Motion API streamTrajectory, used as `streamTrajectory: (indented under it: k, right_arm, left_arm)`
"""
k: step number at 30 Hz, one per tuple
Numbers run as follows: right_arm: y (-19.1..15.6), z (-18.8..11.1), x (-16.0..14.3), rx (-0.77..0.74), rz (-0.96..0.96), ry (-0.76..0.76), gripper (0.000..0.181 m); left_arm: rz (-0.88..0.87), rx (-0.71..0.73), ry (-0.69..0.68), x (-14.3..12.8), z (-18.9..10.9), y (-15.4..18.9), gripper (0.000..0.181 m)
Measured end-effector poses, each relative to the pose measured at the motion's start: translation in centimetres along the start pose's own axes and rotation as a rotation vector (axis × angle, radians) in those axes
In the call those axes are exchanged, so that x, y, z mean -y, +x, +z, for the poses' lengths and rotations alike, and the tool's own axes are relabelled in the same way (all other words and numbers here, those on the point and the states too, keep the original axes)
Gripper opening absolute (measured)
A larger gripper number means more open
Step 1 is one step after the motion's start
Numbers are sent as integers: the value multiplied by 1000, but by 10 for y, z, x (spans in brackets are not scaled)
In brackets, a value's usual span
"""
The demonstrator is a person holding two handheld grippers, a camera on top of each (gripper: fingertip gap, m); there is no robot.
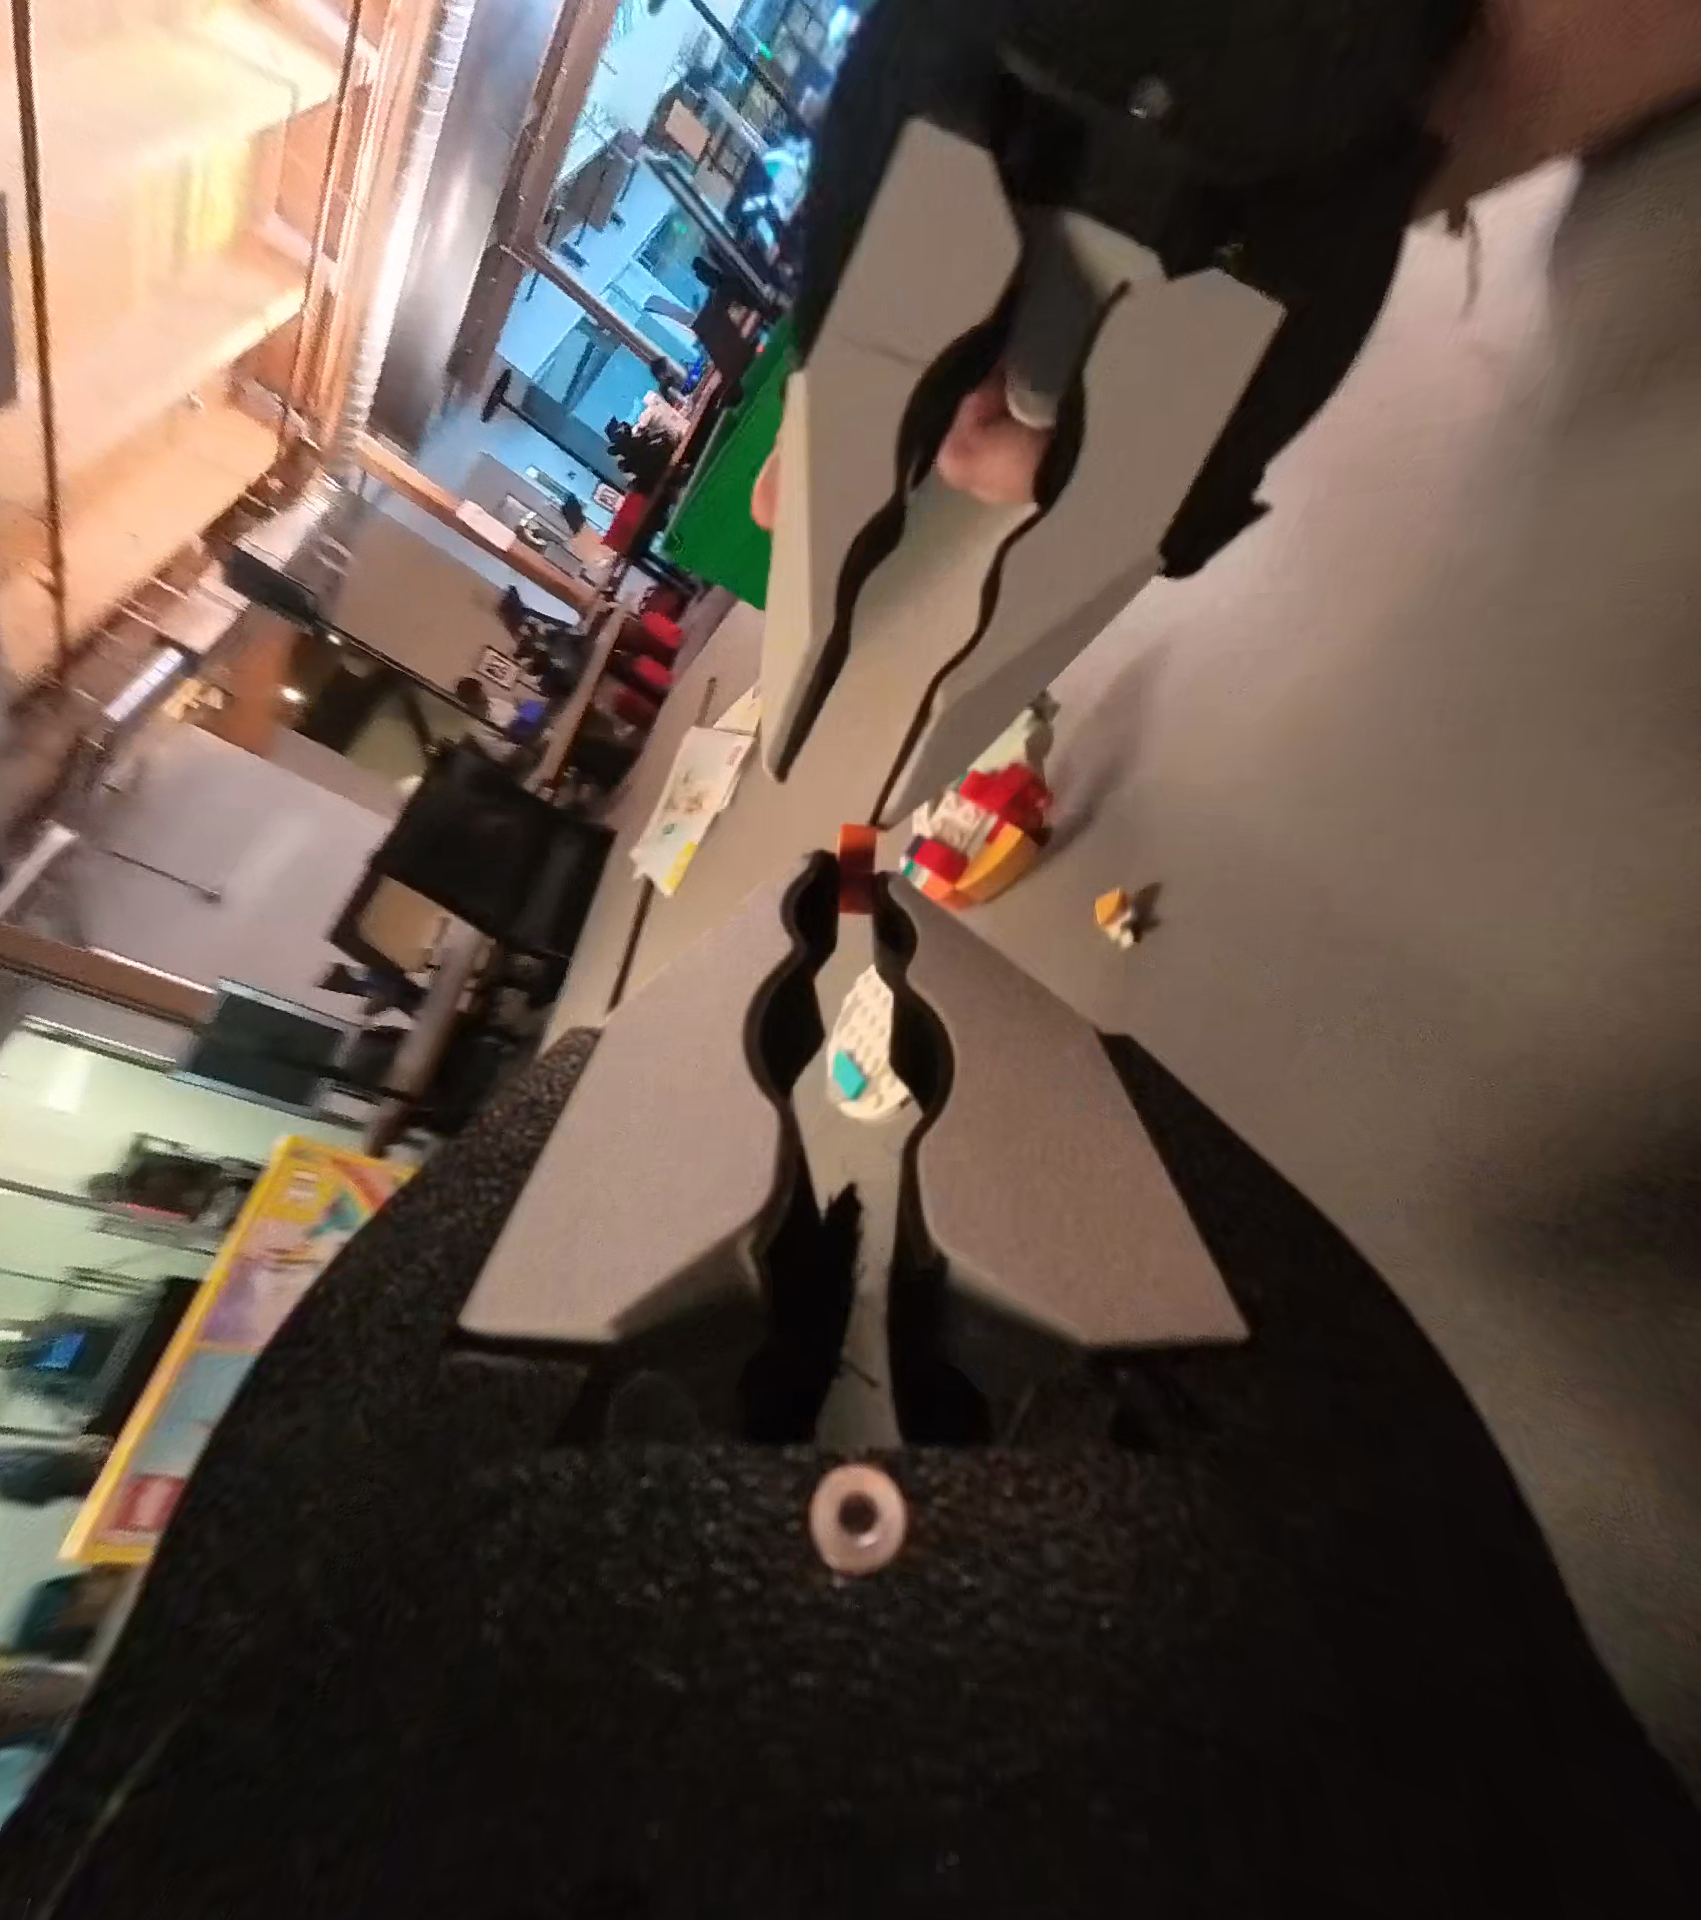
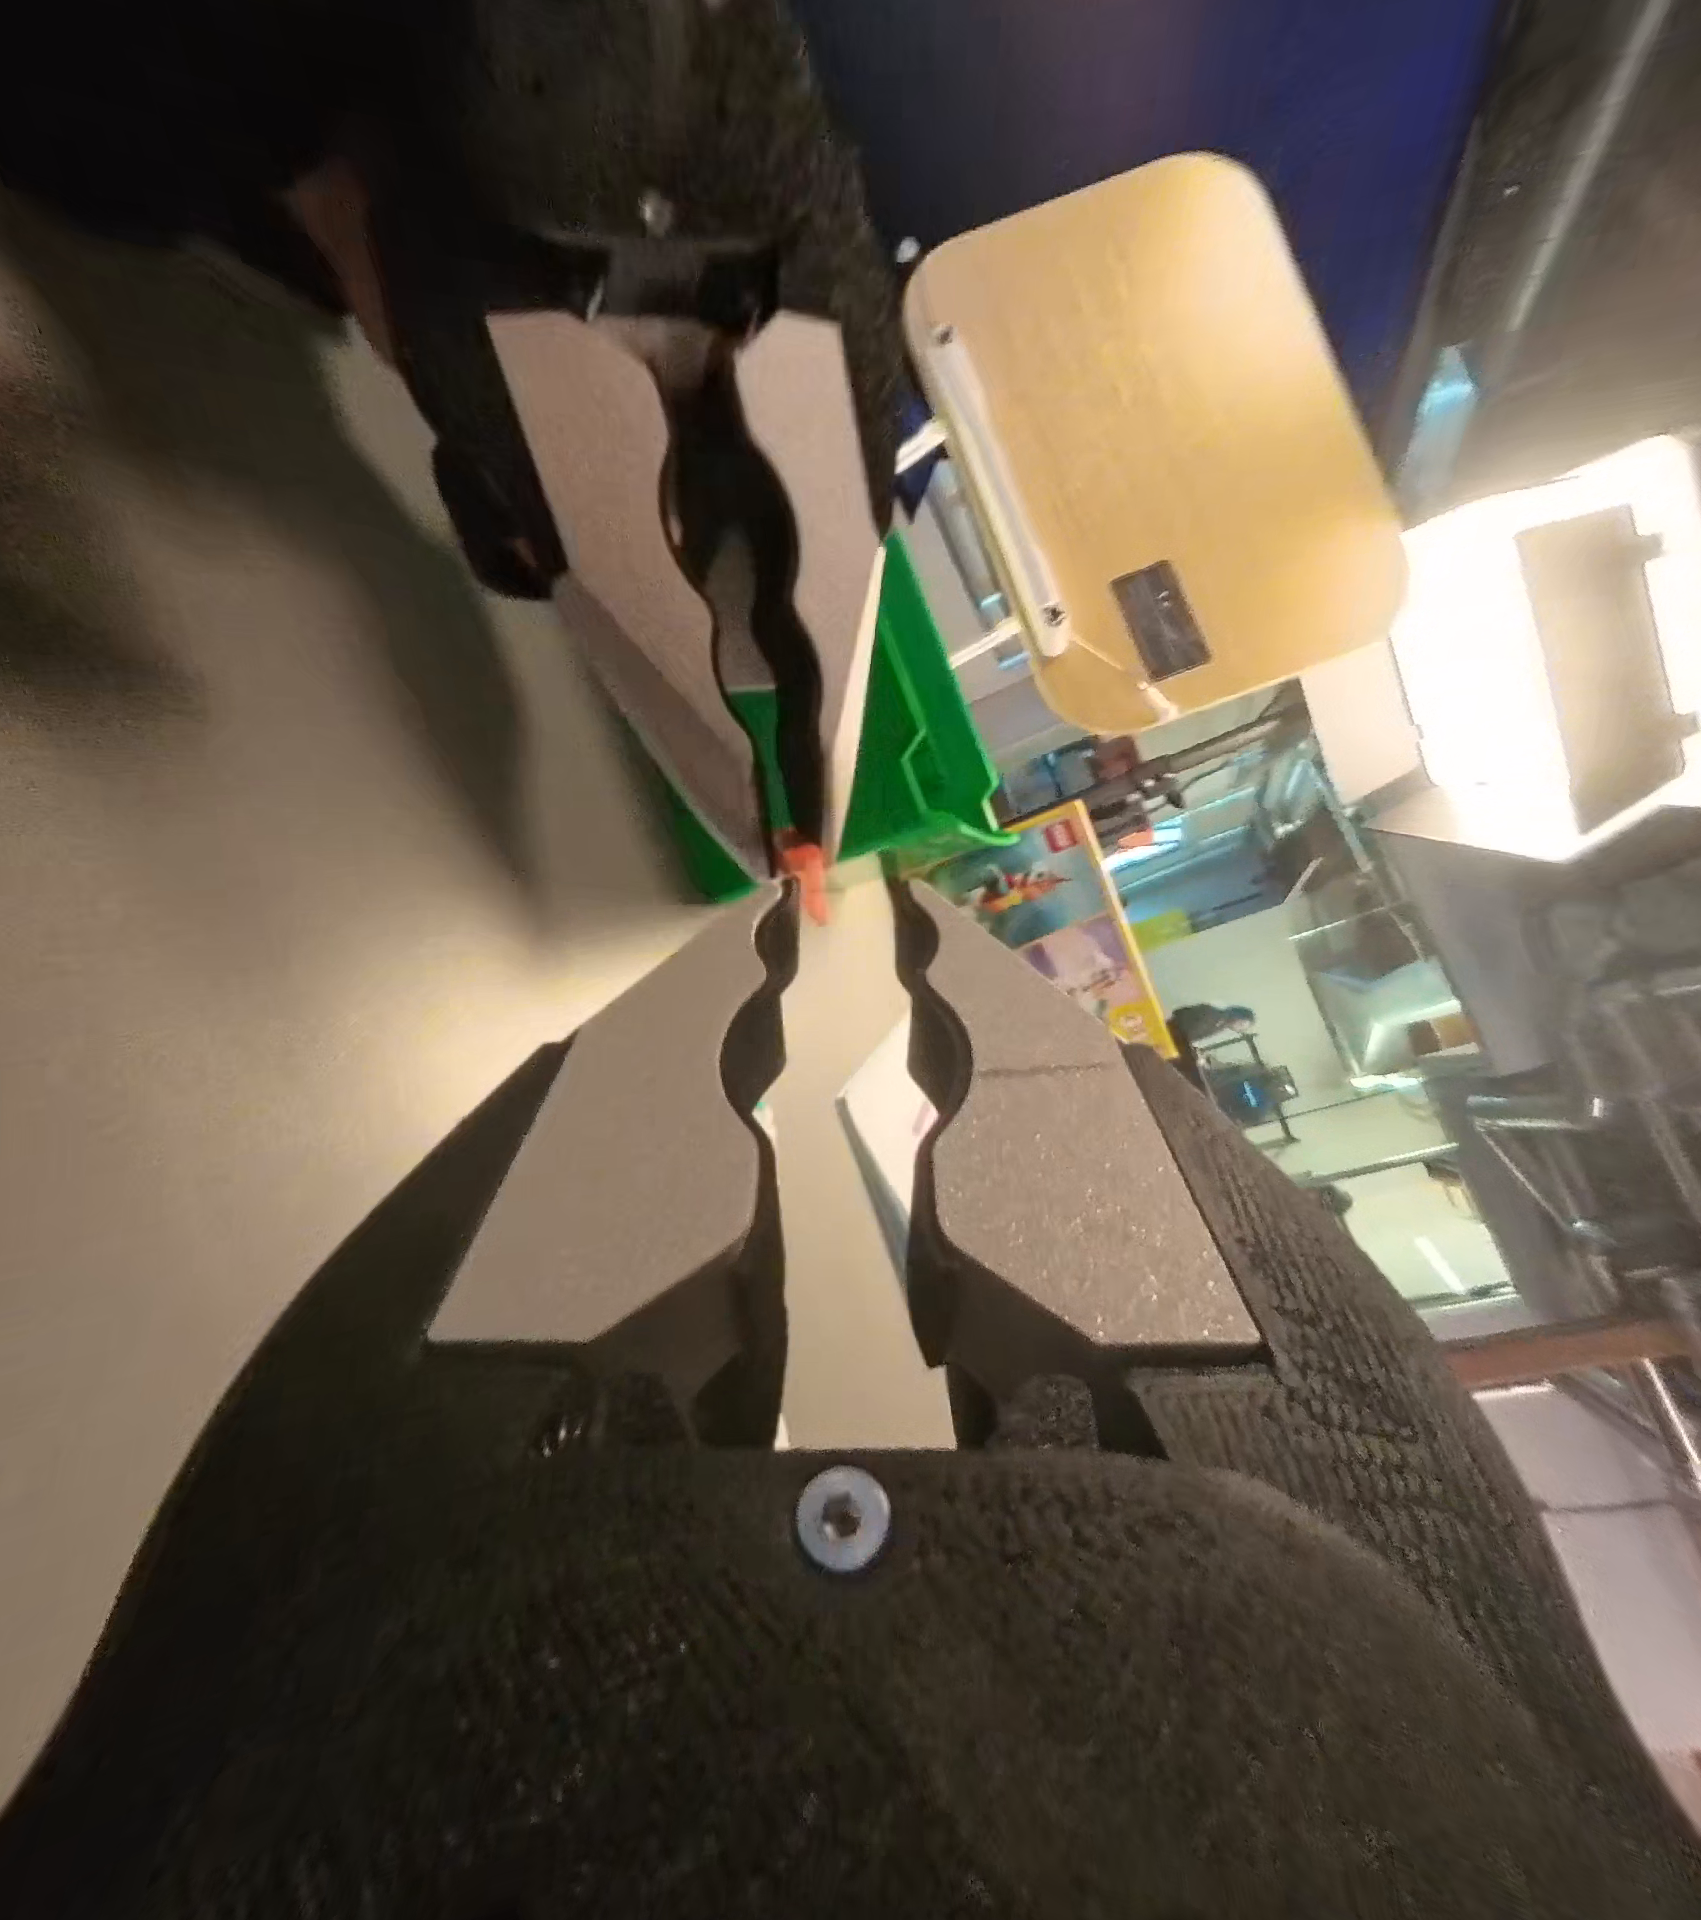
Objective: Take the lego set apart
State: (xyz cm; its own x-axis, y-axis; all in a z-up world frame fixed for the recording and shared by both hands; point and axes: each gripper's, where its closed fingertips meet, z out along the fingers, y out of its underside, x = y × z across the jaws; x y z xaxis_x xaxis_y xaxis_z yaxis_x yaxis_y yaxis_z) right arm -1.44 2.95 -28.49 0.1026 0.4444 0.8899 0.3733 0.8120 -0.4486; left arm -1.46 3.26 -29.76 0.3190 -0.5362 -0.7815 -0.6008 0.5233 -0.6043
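Observation:
My left gripper (image 1: pixel 853 875) is shut on a small orange lego piece (image 1: pixel 856 854) and holds it above the grey table (image 1: pixel 1397 727). My right gripper (image 1: pixel 835 795) faces it tip to tip from above, jaws apart. In the right wrist view my right gripper (image 2: pixel 841 888) is open, and the orange piece (image 2: pixel 808 885) sits by its left fingertip, pinched by the left gripper (image 2: pixel 796 847). A red, orange and white lego model (image 1: pixel 981 842) stands on the table behind. A white round plate with a teal tile (image 1: pixel 867 1060) lies below my left fingers.
A small orange and white piece (image 1: pixel 1121 914) lies right of the model. An instruction booklet (image 1: pixel 695 821), a green bin (image 1: pixel 732 499) and the lego box (image 1: pixel 233 1299) are at the table's left side. The bin (image 2: pixel 913 748) and box (image 2: pixel 1054 914) show in the right wrist view. My two grippers' fingertips are within a few centimetres of each other.

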Motion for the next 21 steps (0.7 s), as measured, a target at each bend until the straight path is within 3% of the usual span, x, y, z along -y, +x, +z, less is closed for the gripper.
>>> streamTrajectory:
  k: [3,11,14,17,21]
  right_arm:
    - [-9,1,-3,32,-15,-18,11]
    - [-19,3,-7,77,-42,-42,13]
    - [-19,3,-6,96,7,-37,5]
    - [-19,0,-2,153,165,-8,4]
    - [-12,-8,17,239,436,143,2]
  left_arm:
    - [69,7,-23,-3,1,3,5]
    - [72,-28,6,1,1,11,5]
    - [32,-51,25,2,0,13,4]
    - [-108,-104,79,7,-2,13,4]
    - [-455,-271,259,27,-13,9,4]
